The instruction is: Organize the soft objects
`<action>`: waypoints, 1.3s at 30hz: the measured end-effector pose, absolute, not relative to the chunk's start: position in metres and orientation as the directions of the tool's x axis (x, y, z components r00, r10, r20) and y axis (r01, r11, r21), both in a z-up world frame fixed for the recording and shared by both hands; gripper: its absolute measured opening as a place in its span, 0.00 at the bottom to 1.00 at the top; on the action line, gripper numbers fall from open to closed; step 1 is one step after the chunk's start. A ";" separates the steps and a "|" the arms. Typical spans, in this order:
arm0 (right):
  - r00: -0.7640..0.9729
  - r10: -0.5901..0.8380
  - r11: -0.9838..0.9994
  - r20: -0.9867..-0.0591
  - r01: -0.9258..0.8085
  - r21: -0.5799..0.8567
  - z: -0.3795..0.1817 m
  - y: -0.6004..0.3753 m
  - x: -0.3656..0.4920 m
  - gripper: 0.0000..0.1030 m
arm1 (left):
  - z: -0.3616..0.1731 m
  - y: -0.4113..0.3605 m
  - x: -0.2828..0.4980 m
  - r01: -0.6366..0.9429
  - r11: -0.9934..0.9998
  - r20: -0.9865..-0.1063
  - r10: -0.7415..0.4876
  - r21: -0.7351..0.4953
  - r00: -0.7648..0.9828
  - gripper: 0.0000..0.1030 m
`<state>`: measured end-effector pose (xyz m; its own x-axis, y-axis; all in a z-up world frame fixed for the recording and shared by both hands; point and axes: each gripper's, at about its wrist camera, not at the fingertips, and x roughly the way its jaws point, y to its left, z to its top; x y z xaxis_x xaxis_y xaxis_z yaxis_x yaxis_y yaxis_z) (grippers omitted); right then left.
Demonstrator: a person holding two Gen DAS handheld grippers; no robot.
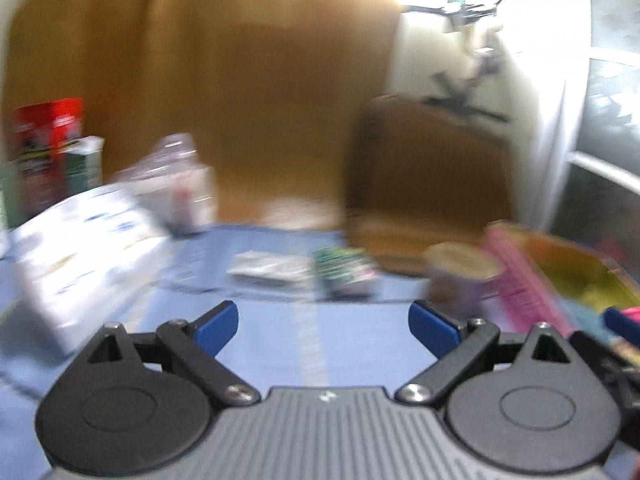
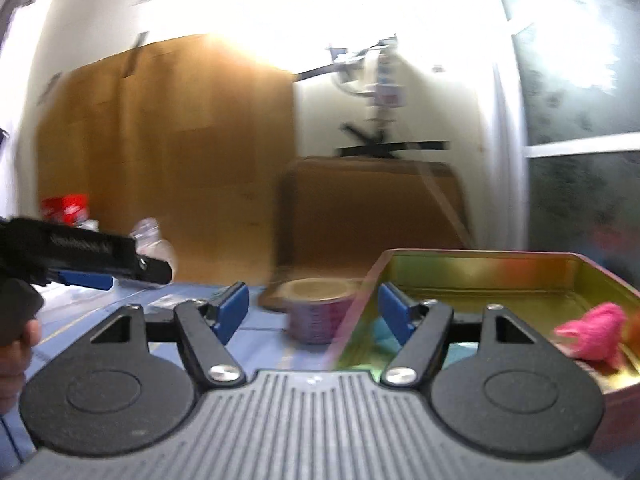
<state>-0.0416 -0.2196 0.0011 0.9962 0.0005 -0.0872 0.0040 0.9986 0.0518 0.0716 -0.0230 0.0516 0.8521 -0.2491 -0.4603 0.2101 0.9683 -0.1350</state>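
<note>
Both views blurred. Left hand-held gripper (image 1: 323, 330) wide, empty over blue tabletop (image 1: 280, 344). Right hand-held gripper (image 2: 313, 312) wide, empty, straddling tin tray (image 2: 472, 258) rim; pink soft object (image 2: 592, 336) inside tray. Risk: finger clips rim or tape roll (image 2: 320, 308), tray shifts.

My left camera looks low across the blue table (image 1: 280, 344) toward the far cardboard (image 1: 240, 100). My right camera, just right of it, faces likewise; both share the tin (image 2: 472, 280) and tape roll (image 2: 320, 308).
</note>
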 end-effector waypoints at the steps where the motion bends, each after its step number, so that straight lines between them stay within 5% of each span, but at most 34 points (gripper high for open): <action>1: 0.994 0.031 0.999 -0.103 -0.027 0.039 -0.001 -0.210 -0.038 0.72 | 0.045 -0.014 0.074 0.185 0.974 -0.472 -0.224 -0.128 0.853 0.93; 7: 0.969 0.134 0.991 -0.207 -0.133 0.016 -0.012 -0.174 -0.011 0.72 | 0.017 0.015 0.083 0.112 0.983 -0.539 -0.173 -0.145 0.824 0.92; 16: 0.940 0.140 0.990 -0.313 -0.127 0.061 -0.019 -0.170 0.006 0.72 | 0.013 0.014 0.083 0.133 0.980 -0.528 -0.193 -0.150 0.827 0.93; 39: 0.925 0.154 0.987 -0.347 -0.125 0.104 -0.023 -0.172 0.011 0.73 | 0.013 0.015 0.083 0.141 0.977 -0.530 -0.207 -0.162 0.822 0.93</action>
